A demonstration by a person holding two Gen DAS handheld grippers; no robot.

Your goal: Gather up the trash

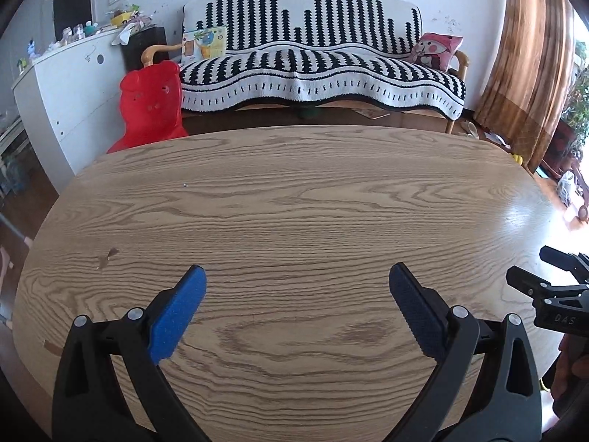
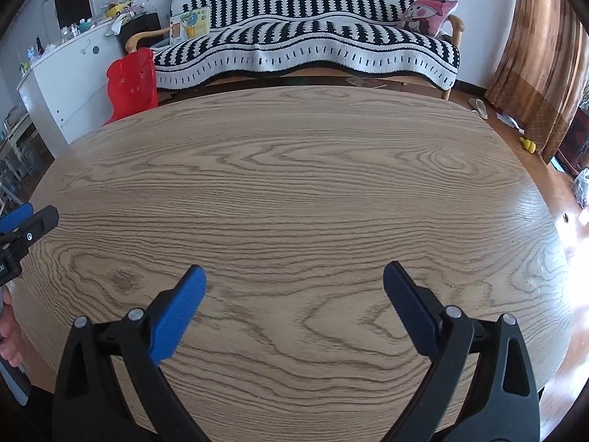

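My left gripper (image 1: 297, 276) is open and empty, its blue pads spread wide just above the oval wooden table (image 1: 294, 191). My right gripper (image 2: 294, 276) is also open and empty above the same table (image 2: 294, 169). The right gripper's black frame (image 1: 556, 291) shows at the right edge of the left wrist view. The left gripper's tip (image 2: 25, 221) shows at the left edge of the right wrist view. I see no trash on the tabletop in either view.
A sofa with a black-and-white striped throw (image 1: 316, 62) stands beyond the table, with a pink cushion (image 1: 436, 51) and a picture book (image 1: 204, 42) on it. A red plastic chair (image 1: 152, 105) stands at the table's far left. A white cabinet (image 1: 70, 88) and brown curtain (image 1: 530, 59) flank the room.
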